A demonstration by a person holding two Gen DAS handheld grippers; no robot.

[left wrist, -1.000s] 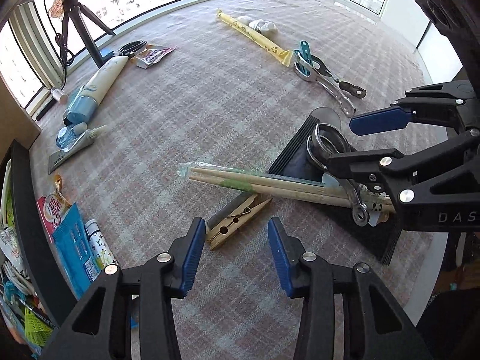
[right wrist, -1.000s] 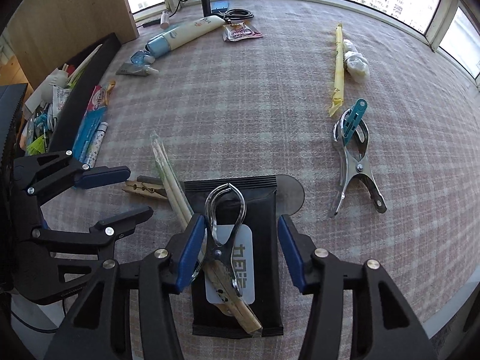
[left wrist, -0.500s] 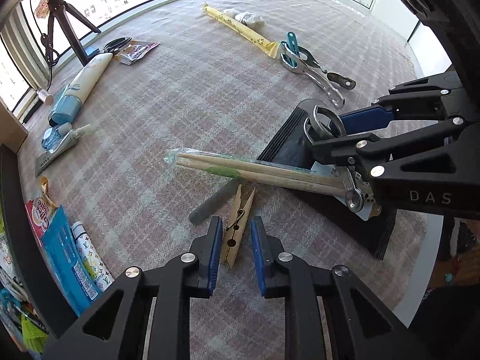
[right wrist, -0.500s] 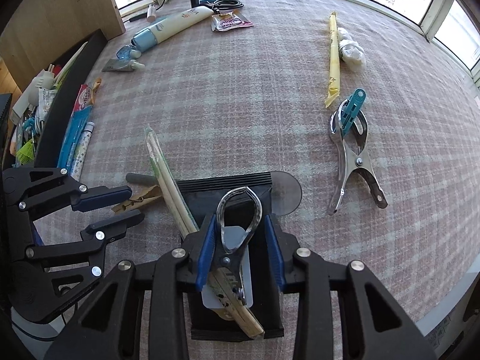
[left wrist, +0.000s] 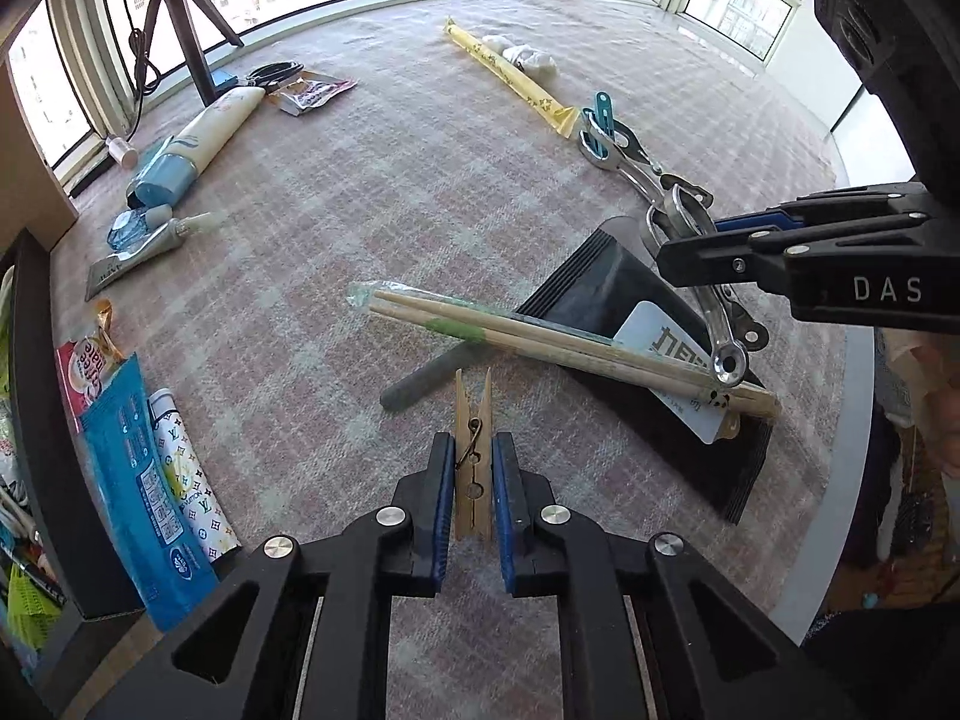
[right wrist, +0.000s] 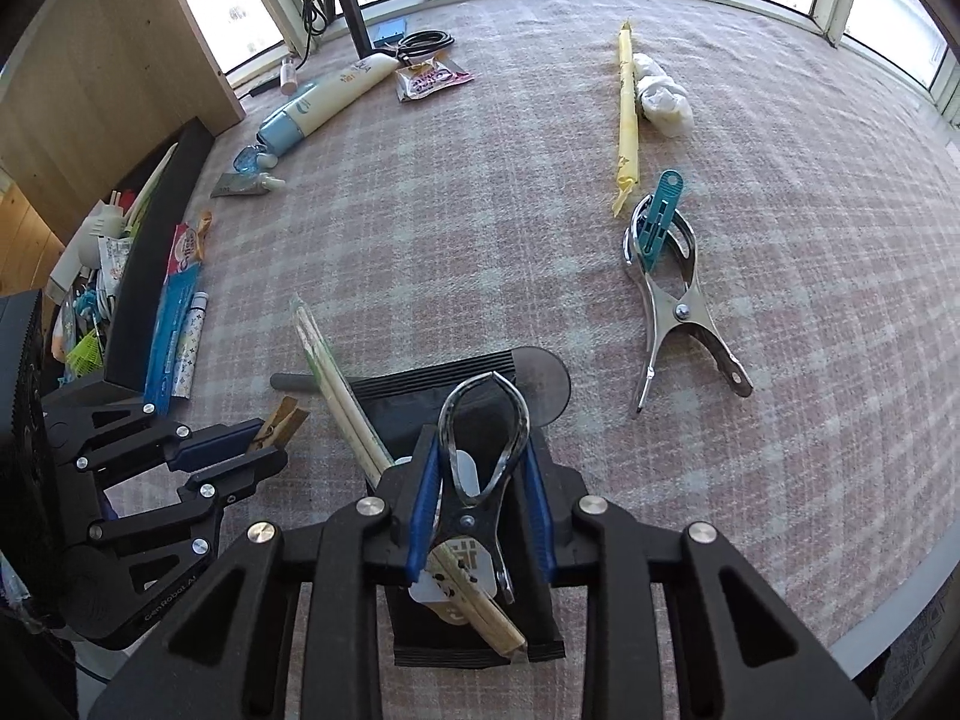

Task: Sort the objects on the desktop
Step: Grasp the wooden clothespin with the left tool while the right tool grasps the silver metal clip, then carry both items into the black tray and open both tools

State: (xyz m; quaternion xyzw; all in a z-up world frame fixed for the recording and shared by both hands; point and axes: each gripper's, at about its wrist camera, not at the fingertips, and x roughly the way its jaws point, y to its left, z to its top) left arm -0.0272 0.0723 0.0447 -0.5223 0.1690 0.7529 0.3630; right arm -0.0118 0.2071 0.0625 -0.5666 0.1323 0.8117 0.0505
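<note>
Now the left gripper (left wrist: 472, 480) pinches the wooden peg (left wrist: 473, 456) between its blue pads, low over the cloth (left wrist: 372, 210). The right gripper (right wrist: 480, 510) squeezes a steel clamp (right wrist: 480, 462) above the black pouch (right wrist: 414, 414). Chopsticks (left wrist: 540, 342) lie at 1 o'clock of the peg, across the pouch.

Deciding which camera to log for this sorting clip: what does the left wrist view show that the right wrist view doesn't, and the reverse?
Only the left wrist view shows the left hand-held gripper shut squarely on the wooden clothespin.

Only the right wrist view shows the right hand-held gripper closed on the metal clamp, plus the wooden board at far left.

Both show the chopsticks, black pouch, second metal clamp with teal clip, and yellow wrapper.
</note>
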